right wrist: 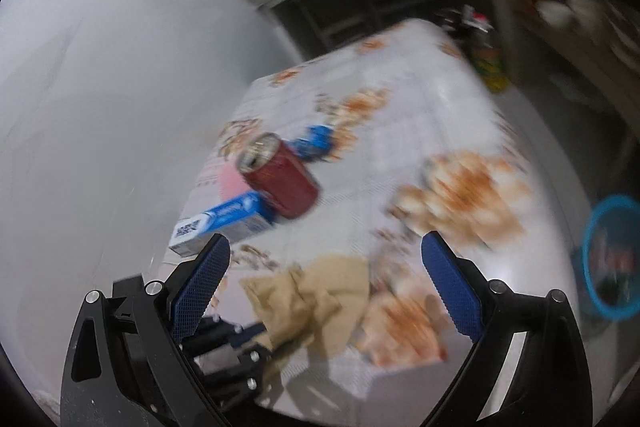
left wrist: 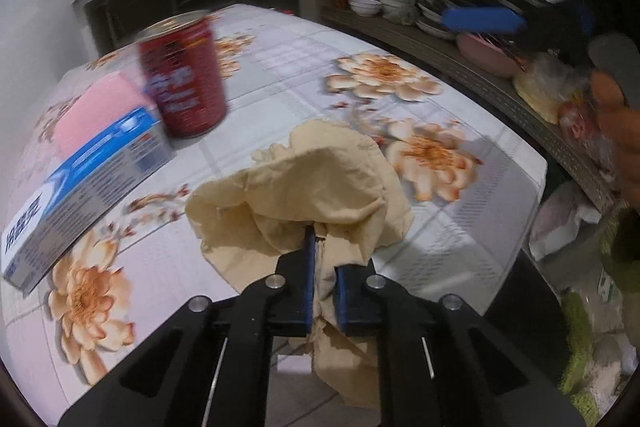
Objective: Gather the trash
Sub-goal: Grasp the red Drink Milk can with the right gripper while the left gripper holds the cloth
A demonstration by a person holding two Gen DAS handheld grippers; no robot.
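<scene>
Trash sits on one table (left wrist: 280, 39) spread with a glossy floral-print cloth, which fills the middle of both views; its far corner and right edge curve off toward a dark shelf unit (left wrist: 460, 43) at the upper right of the left wrist view, stacked with bowls and plates. Open cloth shows right of centre in that view, around the printed flowers. One crumpled tan paper (left wrist: 304, 179), soft and creased, lies at lower centre near the table's near edge. The left gripper (left wrist: 322, 279) has its two blue-padded fingers pressed together on a fold of this paper, and part of the sheet hangs below them. One long blue-and-white carton (left wrist: 92, 187), a rectangular box, lies flat at centre left, with one pink block (left wrist: 100, 107) just behind it. One red metal can (left wrist: 182, 75), cylindrical, stands upright beside the carton at upper left. In the blurred right wrist view the right gripper (right wrist: 326, 283) is spread wide and holds nothing, above the tan paper, with one blue-rimmed bin (right wrist: 612, 259) at the right edge, off the table.
</scene>
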